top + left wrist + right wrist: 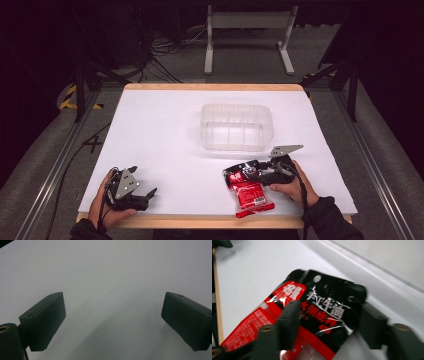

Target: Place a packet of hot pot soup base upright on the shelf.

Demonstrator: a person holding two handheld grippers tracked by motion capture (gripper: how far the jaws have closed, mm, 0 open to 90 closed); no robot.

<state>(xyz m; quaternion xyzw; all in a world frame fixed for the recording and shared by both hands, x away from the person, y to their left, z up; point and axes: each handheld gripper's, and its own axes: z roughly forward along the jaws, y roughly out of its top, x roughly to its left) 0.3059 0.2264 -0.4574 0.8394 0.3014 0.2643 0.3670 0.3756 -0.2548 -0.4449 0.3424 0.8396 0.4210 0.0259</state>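
Note:
A red and black snack packet [248,192] lies flat near the table's front edge, its black top end pointing away from the person. My right gripper [246,172] is low over that black end. In the right gripper view the jaws of the right gripper [328,322] stand partly apart, open, one over the packet [324,307] and the other at its edge. My left gripper [142,181] rests at the front left, held by a hand. It is open wide [112,312], with bare white table between its jaws.
A clear plastic tub [237,127] stands empty in the middle of the white table [160,130], just beyond the packet. Its pale wall [387,265] rises close behind the packet in the right gripper view. The wooden front edge [200,220] runs right by both hands.

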